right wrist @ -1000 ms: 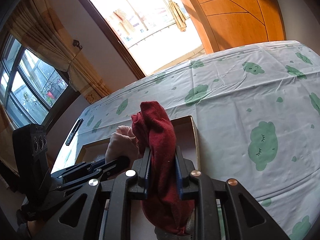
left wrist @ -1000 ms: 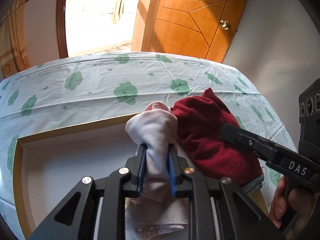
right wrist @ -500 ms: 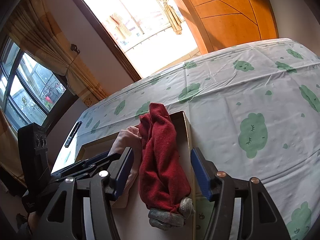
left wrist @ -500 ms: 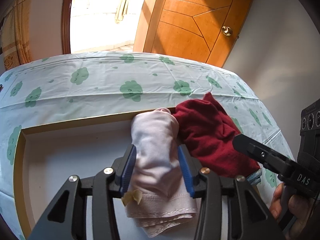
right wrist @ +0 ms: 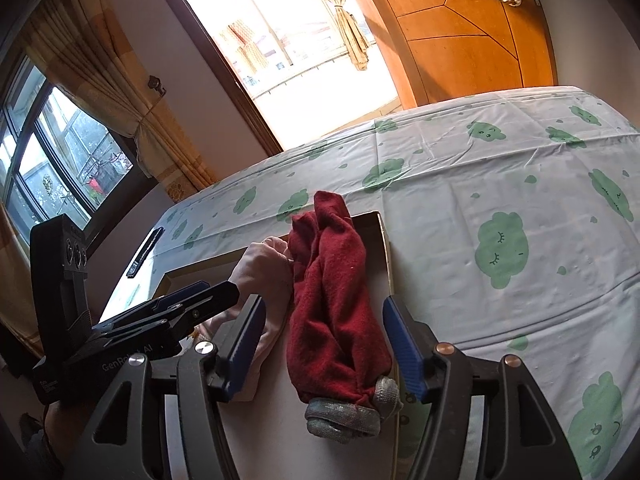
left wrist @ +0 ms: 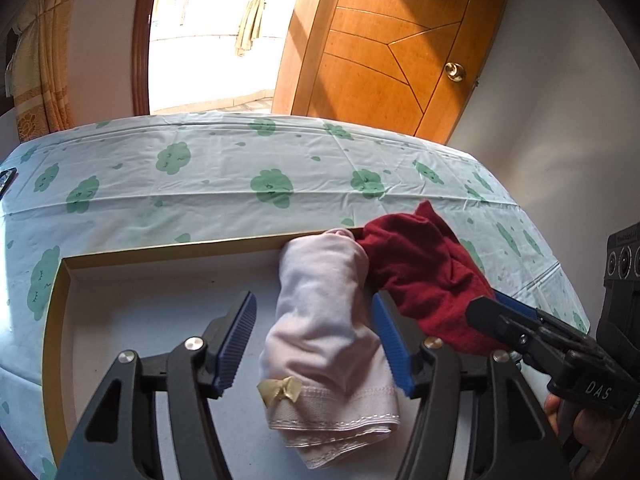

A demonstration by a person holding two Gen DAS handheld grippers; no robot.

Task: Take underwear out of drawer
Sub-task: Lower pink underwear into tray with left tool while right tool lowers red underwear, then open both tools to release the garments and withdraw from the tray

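Observation:
A rolled pale pink underwear [left wrist: 324, 320] with a small bow lies in the shallow white drawer [left wrist: 120, 304], at its right end. My left gripper [left wrist: 312, 320] is open, its blue pads either side of the roll. A rolled dark red underwear [right wrist: 332, 292] with a grey waistband lies beside it against the drawer's right wall [right wrist: 386, 256]. My right gripper [right wrist: 324, 328] is open around the red roll. The red roll [left wrist: 424, 280] also shows in the left wrist view, and the pink one [right wrist: 264, 272] in the right wrist view.
The drawer sits on a table covered with a white cloth with green cloud prints [left wrist: 272, 184]. A dark remote-like object [right wrist: 145, 251] lies on the cloth left of the drawer. A wooden door [left wrist: 392, 52] and a bright doorway stand behind.
Both grippers were shut on their rolls a second ago. They have opened wide and the pink and red rolls now lie released in the drawer.

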